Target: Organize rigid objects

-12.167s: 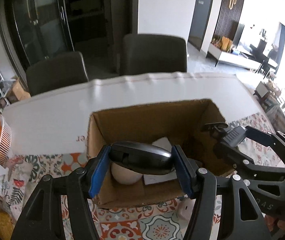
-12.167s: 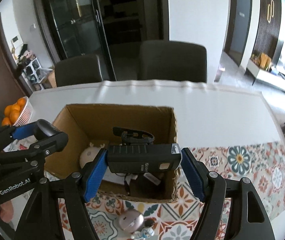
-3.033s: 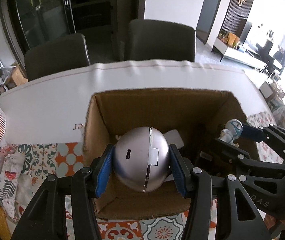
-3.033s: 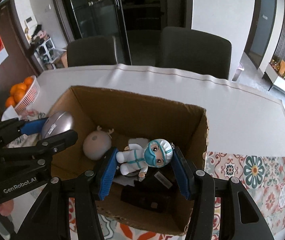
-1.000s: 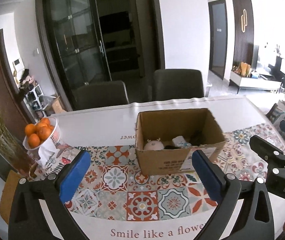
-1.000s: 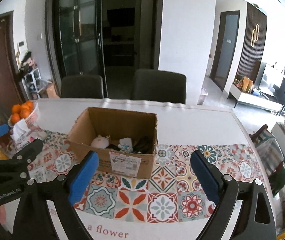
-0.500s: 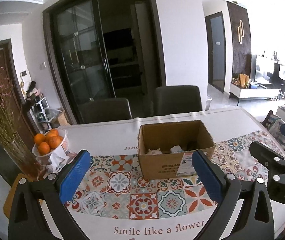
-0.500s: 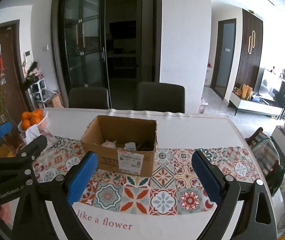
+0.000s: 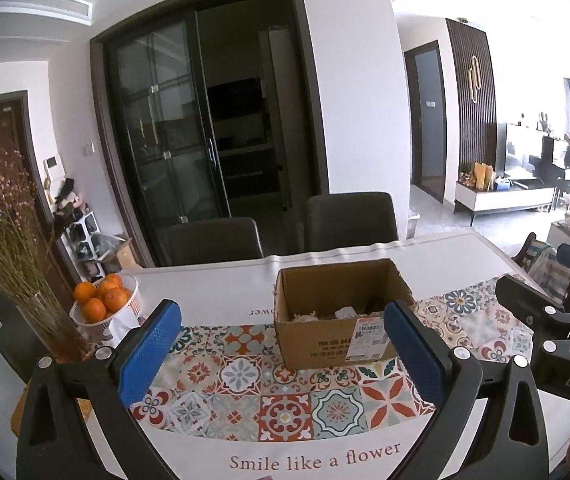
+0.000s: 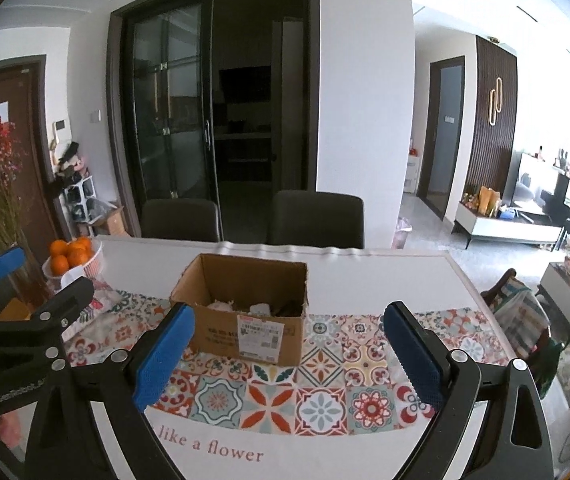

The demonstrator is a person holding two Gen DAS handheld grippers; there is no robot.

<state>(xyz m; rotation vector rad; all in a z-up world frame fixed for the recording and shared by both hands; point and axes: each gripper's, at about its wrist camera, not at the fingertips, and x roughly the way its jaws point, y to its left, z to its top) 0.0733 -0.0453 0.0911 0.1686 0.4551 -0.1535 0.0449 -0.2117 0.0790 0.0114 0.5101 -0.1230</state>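
Daylight enters from the right, blown out near the frame edge. Doorway [image 9: 221, 128] reads dark. Focus is sharp; strong fisheye bending, black vignette in the corners.

both views high, facing box [image 9: 337, 312]

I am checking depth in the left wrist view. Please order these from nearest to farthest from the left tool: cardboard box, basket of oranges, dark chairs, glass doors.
1. cardboard box, ahead, slightly right on the tiled runner.
2. basket of oranges, left, slightly farther back.
3. dark chairs, behind the table.
4. glass doors, at the far wall.
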